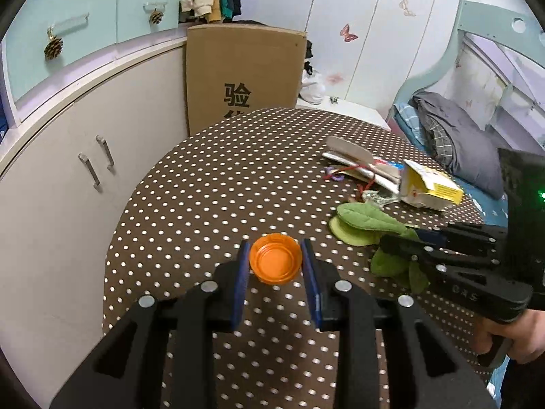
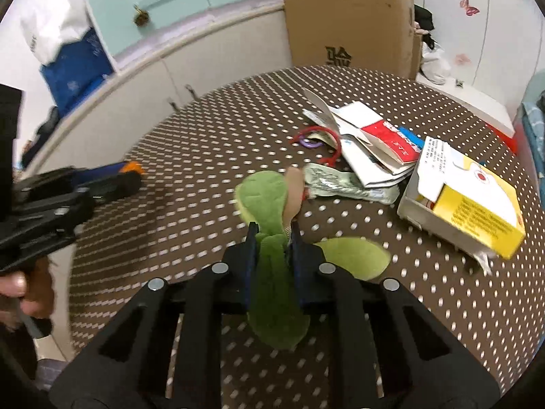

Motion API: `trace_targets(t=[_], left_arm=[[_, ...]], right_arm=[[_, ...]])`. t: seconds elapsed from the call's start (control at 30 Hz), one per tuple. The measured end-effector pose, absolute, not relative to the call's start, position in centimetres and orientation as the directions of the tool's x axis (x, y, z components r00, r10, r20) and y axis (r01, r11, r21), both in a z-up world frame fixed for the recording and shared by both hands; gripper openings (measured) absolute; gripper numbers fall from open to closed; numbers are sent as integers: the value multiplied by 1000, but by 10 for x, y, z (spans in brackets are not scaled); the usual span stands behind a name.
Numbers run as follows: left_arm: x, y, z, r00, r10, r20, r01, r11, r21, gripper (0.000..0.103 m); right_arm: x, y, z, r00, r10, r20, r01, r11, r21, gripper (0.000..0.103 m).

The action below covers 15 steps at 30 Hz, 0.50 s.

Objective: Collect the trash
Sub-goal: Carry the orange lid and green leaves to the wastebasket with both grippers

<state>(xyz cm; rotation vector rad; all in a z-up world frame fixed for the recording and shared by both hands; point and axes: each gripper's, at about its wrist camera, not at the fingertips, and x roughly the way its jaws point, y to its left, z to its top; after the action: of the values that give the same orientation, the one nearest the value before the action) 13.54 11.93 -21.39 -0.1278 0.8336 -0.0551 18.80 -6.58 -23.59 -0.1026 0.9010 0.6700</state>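
The table (image 1: 204, 187), under a brown dotted cloth, carries everything. At its far right lie the biggest scraps: a torn yellow box (image 2: 477, 211), a heap of papers (image 2: 371, 143) beside it, a crumpled wrapper (image 2: 337, 184), and a red cord (image 2: 327, 136) with a purple ring.

Nearer lies the green leaf toy (image 2: 269, 197), soft plush with several lobes. The right gripper (image 2: 272, 235) is pinched nearly closed on its narrow middle, with one lobe hanging toward the camera between the fingers and another lying flat on the cloth to the right. The smallest piece, an orange cap (image 1: 275, 259), sits open side up between the blue pads (image 1: 311, 283) of the left gripper (image 1: 274, 262), which is closed to the cap's width and touching both sides.

Both grips look made, so the step in hand is probably lifting and carrying. The cap is shallow and slick, so it wants a level, steady carry without easing the squeeze. The toy will flop; lifting it straight up should free the trailing lobe from the wrapper it touches.

No bin or bag for trash shows in either view, so where these go cannot be told. Whether the cap is off the cloth is hard to judge. The right view is smeared at its left, and the box's far side is hidden.
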Motion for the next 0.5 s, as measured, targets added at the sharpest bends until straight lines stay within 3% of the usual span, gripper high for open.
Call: trace_targets(t=[0.5], left_arm=[[121,43,-153,745,-161,-648,112,987,-116,29]], right_arm=[[146,-164,-130,583,596,-552,-564,786,252,18]])
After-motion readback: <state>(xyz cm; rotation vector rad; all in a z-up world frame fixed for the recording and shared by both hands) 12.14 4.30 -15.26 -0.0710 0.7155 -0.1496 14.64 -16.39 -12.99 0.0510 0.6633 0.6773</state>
